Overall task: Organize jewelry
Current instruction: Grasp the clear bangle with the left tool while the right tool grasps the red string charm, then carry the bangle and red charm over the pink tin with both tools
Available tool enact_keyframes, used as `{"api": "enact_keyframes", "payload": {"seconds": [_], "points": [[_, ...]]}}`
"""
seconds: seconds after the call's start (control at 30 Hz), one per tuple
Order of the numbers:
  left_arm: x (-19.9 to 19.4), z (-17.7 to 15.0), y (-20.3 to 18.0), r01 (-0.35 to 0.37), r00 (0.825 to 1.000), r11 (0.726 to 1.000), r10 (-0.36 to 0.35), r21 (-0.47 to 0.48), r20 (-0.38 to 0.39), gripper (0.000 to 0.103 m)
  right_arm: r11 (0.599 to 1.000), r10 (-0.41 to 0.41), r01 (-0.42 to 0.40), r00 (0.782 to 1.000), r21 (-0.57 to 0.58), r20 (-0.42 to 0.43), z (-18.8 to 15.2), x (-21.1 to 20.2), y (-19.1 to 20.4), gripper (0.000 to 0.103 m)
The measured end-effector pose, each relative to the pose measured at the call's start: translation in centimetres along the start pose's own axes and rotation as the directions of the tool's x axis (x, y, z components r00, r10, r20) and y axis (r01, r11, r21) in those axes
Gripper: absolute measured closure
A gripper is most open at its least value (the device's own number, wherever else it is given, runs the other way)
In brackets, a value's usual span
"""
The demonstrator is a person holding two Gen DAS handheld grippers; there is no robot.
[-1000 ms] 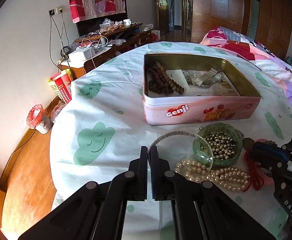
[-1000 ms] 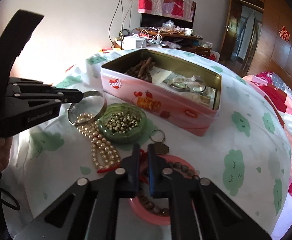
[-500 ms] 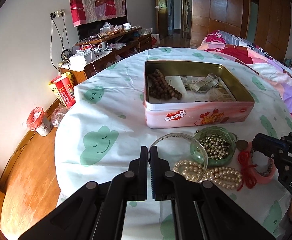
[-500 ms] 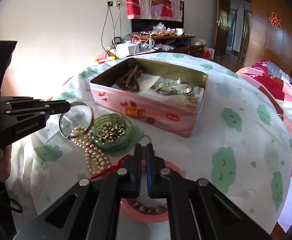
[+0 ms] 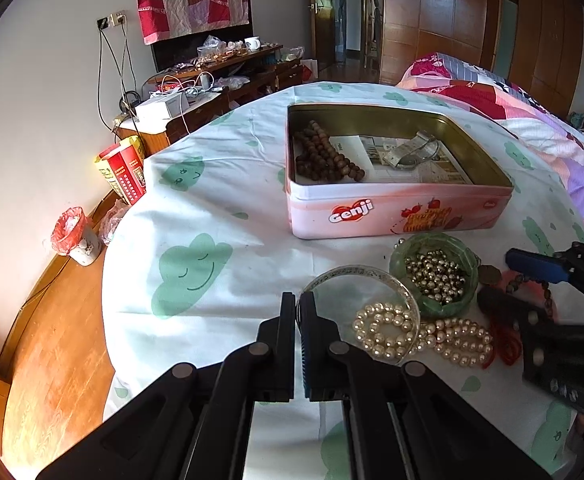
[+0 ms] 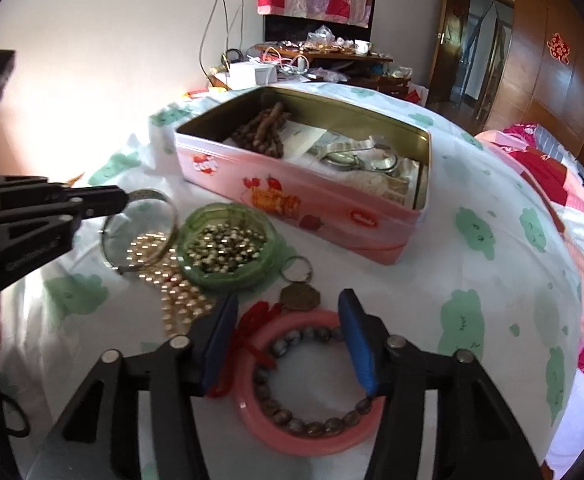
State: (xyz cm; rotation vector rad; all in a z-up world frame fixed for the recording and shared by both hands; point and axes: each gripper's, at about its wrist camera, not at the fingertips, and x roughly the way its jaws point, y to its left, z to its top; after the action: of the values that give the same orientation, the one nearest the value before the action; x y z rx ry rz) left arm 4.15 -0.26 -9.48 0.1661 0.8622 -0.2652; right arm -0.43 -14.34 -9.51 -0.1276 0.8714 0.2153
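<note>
My left gripper [image 5: 296,300] is shut on a thin bangle [image 5: 387,280] and holds it above a pearl strand [image 5: 451,336]; the bangle also shows in the right wrist view [image 6: 174,220]. My right gripper [image 6: 288,308] is open, its fingers astride a pink dish [image 6: 260,416] that holds a dark bead bracelet [image 6: 303,424]. A green glass bowl [image 6: 196,268] of metal beads stands beside the pearls [image 6: 172,284]. A pink Genji tin [image 5: 371,212] behind holds brown beads [image 5: 323,156] and silver bangles [image 6: 371,160].
A red cord [image 6: 252,320] and a brass keyring pendant [image 6: 299,296] lie by the pink dish. The table has a white cloth with green clouds [image 5: 188,268]. A wooden floor and a bin [image 5: 72,236] lie to the left, a bed [image 5: 531,112] to the right.
My right gripper has opened wide and lowered around the pink dish. My left gripper still holds the bangle, which has shifted slightly.
</note>
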Motion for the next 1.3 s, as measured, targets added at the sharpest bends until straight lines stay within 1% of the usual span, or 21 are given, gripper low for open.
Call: {"api": "enact_keyframes", "payload": {"seconds": [0.03, 0.07, 0.1, 0.13, 0.17, 0.37, 0.6, 0.67, 0.73, 0.8, 0.83, 0.87, 0.9, 0.93, 1.03, 1.1, 1.17, 1.2, 1.23, 1.27, 1.3], "points": [[0.0, 0.0, 0.0, 0.000, 1.000, 1.000, 0.000, 0.001, 0.000, 0.102, 1.000, -0.005, 0.005, 1.000, -0.001, -0.006, 0.1, 0.1, -0.1, 0.065], [0.0, 0.0, -0.1, 0.001, 1.000, 1.000, -0.001, 0.002, 0.000, 0.102, 1.000, -0.001, 0.001, 1.000, 0.005, -0.017, 0.1, 0.4, -0.3, 0.080], [0.0, 0.0, -0.1, 0.001, 1.000, 1.000, -0.001, 0.001, 0.000, 0.102, 1.000, 0.010, -0.010, 1.000, 0.012, -0.026, 0.1, 0.6, -0.6, 0.086], [0.0, 0.0, -0.1, 0.000, 1.000, 1.000, 0.000, 0.001, 0.000, 0.102, 1.000, 0.021, -0.020, 0.999, 0.016, -0.030, 0.1, 0.6, -0.7, 0.088], [0.0, 0.0, -0.1, 0.000, 1.000, 1.000, 0.000, 0.001, 0.000, 0.102, 1.000, 0.022, -0.021, 0.999, 0.015, -0.027, 0.1, 0.5, -0.7, 0.093], [-0.5, 0.2, -0.1, 0.004, 1.000, 1.000, -0.004, -0.002, 0.014, 0.102, 0.999, 0.037, -0.037, 0.999, 0.031, 0.007, -0.3, -0.3, -0.9, 0.097], [-2.1, 0.9, 0.0, 0.018, 0.998, 1.000, -0.018, -0.008, 0.053, 0.101, 0.997, 0.021, -0.025, 0.998, 0.071, 0.054, -0.2, -2.0, -2.2, 0.097], [-2.5, 1.1, -0.1, 0.021, 0.998, 1.000, -0.020, -0.006, 0.063, 0.101, 0.997, 0.023, -0.028, 0.998, 0.078, 0.061, 0.0, -2.4, -2.5, 0.097], [-3.0, 1.3, -0.1, 0.021, 0.997, 1.000, -0.021, -0.005, 0.069, 0.101, 0.996, 0.044, -0.048, 0.998, 0.078, 0.054, 0.1, -2.4, -2.5, 0.097], [-3.3, 1.4, -0.1, 0.020, 0.998, 1.000, -0.020, 0.001, 0.067, 0.101, 0.995, 0.066, -0.069, 0.997, 0.077, 0.044, 0.3, -2.2, -2.3, 0.095], [-3.5, 1.4, -0.2, 0.019, 0.998, 1.000, -0.019, 0.004, 0.066, 0.101, 0.995, 0.074, -0.076, 0.997, 0.071, 0.034, 0.3, -2.1, -2.1, 0.085], [-3.5, 1.4, -0.2, 0.019, 0.998, 1.000, -0.019, 0.006, 0.065, 0.101, 0.995, 0.080, -0.081, 0.997, 0.063, 0.021, 0.3, -2.0, -1.8, 0.066], [-3.6, 1.4, -0.2, 0.020, 0.998, 1.000, -0.021, 0.006, 0.065, 0.101, 0.995, 0.085, -0.086, 0.996, 0.052, 0.013, 0.3, -1.8, -1.4, 0.057], [-3.7, 1.4, -0.2, 0.022, 0.998, 1.000, -0.022, 0.007, 0.065, 0.101, 0.995, 0.087, -0.087, 0.996, 0.041, 0.007, 0.3, -1.8, -1.2, 0.052], [-3.5, 1.3, -0.1, 0.028, 0.998, 1.000, -0.028, 0.005, 0.059, 0.101, 0.995, 0.099, -0.099, 0.994, -0.011, -0.040, 0.5, -1.4, -0.1, 0.052], [-3.3, 1.2, -0.1, 0.031, 0.998, 1.000, -0.031, 0.003, 0.054, 0.101, 0.997, 0.049, -0.055, 0.994, -0.055, -0.092, 0.3, -0.6, 0.5, 0.052], [-3.3, 1.1, 0.0, 0.032, 0.998, 0.999, -0.032, 0.002, 0.053, 0.101, 0.997, -0.005, -0.003, 0.995, -0.071, -0.104, 0.1, 0.2, 0.1, 0.051], [-3.3, 1.1, 0.0, 0.033, 0.998, 0.999, -0.033, 0.001, 0.052, 0.101, 0.999, -0.001, -0.005, 0.993, -0.048, -0.115, 0.1, 0.7, -0.5, 0.050], [-3.2, 1.1, 0.0, 0.032, 0.998, 0.999, -0.032, -0.001, 0.051, 0.101, 1.000, 0.029, -0.028, 0.993, 0.006, -0.117, 0.2, 0.9, -1.4, 0.050], [-3.1, 1.1, 0.1, 0.031, 0.998, 1.000, -0.031, -0.002, 0.050, 0.101, 0.998, 0.053, -0.047, 0.992, 0.051, -0.118, 0.1, 1.0, -2.5, 0.054], [-2.9, 1.0, 0.1, 0.030, 0.998, 1.000, -0.030, -0.003, 0.047, 0.101, 0.998, 0.048, -0.042, 0.993, 0.048, -0.112, 0.2, 1.1, -2.8, 0.054]]}}
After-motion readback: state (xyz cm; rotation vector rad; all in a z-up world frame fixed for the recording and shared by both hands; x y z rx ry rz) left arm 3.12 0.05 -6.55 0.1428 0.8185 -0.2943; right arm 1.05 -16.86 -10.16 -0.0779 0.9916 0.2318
